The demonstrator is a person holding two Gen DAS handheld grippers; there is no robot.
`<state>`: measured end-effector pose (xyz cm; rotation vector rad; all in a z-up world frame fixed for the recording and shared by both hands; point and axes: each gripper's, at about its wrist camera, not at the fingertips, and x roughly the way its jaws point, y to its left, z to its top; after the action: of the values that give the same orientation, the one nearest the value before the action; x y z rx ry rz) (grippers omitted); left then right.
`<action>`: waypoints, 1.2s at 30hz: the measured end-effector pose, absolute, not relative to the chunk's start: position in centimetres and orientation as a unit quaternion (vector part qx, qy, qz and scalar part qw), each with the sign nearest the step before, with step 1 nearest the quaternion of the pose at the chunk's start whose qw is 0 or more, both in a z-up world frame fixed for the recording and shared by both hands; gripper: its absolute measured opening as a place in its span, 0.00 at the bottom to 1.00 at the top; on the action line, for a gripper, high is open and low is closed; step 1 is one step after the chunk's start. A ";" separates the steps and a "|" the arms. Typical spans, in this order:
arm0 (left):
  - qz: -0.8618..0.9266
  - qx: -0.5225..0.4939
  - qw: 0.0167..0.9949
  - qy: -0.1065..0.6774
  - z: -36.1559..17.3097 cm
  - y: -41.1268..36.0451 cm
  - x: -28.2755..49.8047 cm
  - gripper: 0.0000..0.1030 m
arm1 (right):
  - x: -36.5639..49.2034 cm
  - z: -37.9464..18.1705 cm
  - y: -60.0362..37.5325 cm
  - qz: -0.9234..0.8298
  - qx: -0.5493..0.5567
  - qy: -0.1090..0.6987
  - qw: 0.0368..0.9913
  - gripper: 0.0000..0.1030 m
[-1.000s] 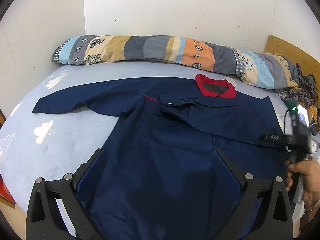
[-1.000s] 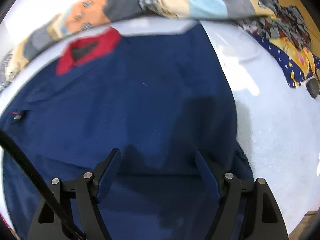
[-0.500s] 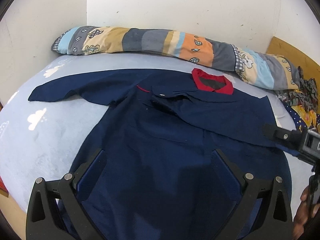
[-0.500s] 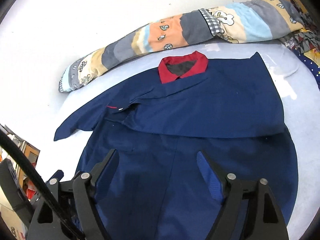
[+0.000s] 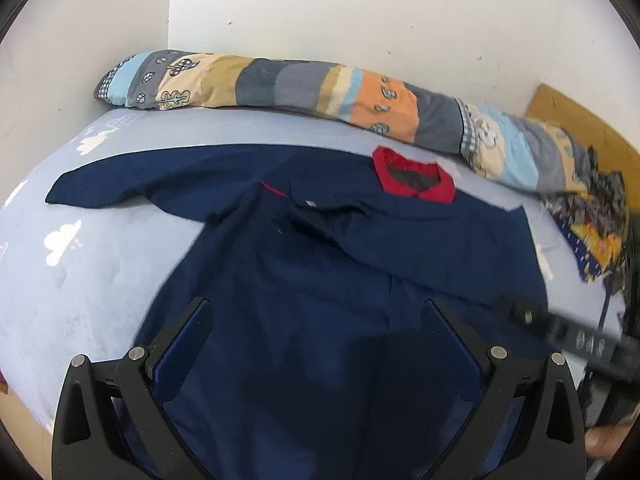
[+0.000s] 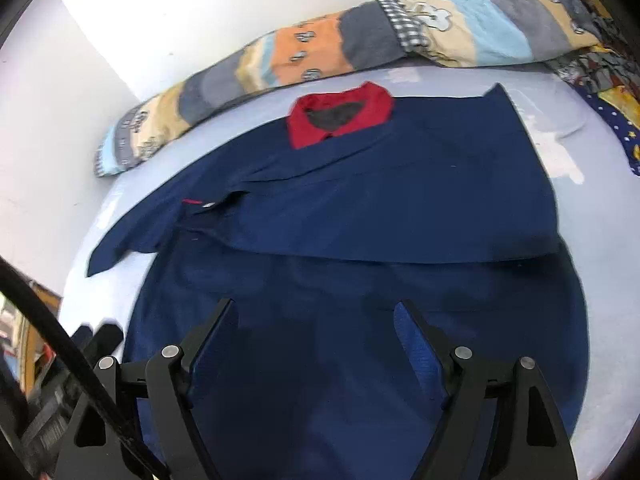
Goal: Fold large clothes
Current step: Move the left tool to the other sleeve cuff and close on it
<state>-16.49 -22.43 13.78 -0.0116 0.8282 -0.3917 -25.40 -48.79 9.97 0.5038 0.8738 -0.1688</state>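
Observation:
A large navy jacket (image 5: 320,264) with a red collar (image 5: 414,178) lies flat on a pale blue bed (image 5: 80,264). Its right sleeve is folded across the chest; its left sleeve (image 5: 132,184) stretches out to the left. My left gripper (image 5: 316,312) is open and empty above the jacket's lower half. The jacket also shows in the right wrist view (image 6: 380,216), with the collar (image 6: 340,114) at the far end. My right gripper (image 6: 316,312) is open and empty above the hem area.
A long patchwork bolster (image 5: 320,88) lies along the far wall. A heap of patterned clothes (image 5: 592,216) sits at the bed's right, by a wooden board (image 5: 580,120). The right gripper's body (image 5: 580,340) shows at the right edge. White walls enclose the far side and left.
Both grippers have pulled back and risen from the jacket, so more of it shows. The right gripper swung from close over the folded sleeve to a wider view. Both stayed open.

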 end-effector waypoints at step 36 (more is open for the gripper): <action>-0.034 -0.486 0.772 0.408 0.4 21.1 12.4 0.71 | -23.0 9.2 -40.4 0.007 0.146 0.457 0.877 0.82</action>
<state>12.40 21.11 0.40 -1.0544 0.8842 -0.0746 -22.95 -40.44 9.25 0.3039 0.9537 0.0151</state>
